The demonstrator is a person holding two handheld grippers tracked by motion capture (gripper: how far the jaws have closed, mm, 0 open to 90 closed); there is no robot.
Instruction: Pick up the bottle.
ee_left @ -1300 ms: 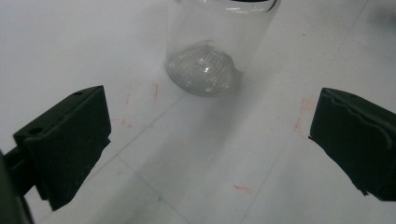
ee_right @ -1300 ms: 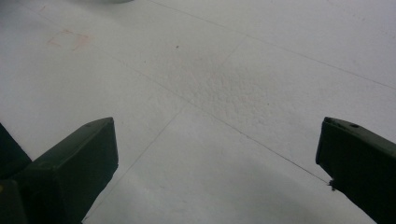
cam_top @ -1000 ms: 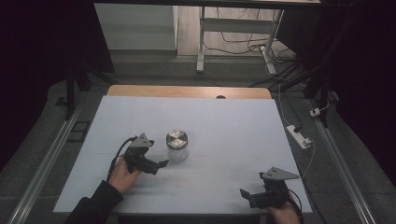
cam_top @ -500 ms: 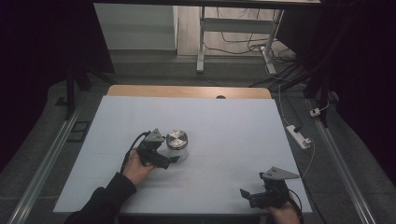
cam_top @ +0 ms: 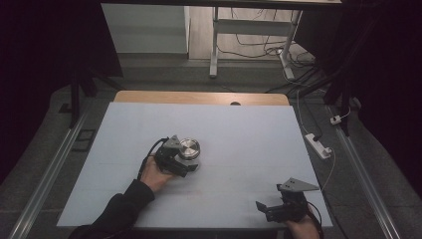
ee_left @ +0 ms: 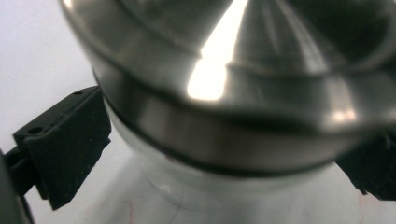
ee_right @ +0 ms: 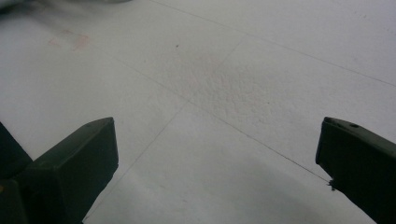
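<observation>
High view: we see the left gripper [cam_top: 180, 166] pushed up against a glass jar [cam_top: 189, 155] with a shiny metal lid [cam_top: 189, 148], on the white table [cam_top: 249, 149]. The jar stands upright just past the gripper's tips, and the person's left hand [cam_top: 154, 175] holds the tool from behind.

In the left gripper view the lid [ee_left: 243, 84] sits very close, blurred, and the jar's clear body [ee_left: 224, 191] lies between the two black jaws. One jaw stands to the left of the jar, the other to the right (its edge barely shows at the frame's border). A sliver of white table shows between the left jaw and the glass, so we take the left gripper [ee_left: 224, 186] as spread around the jar and not squeezing it.

The right gripper [cam_top: 268, 210] rests low near the table's front edge, well apart from the jar. In the right gripper view its jaws stand wide apart, with bare table [ee_right: 224, 93] between them; the right gripper [ee_right: 219, 163] holds nothing.
</observation>
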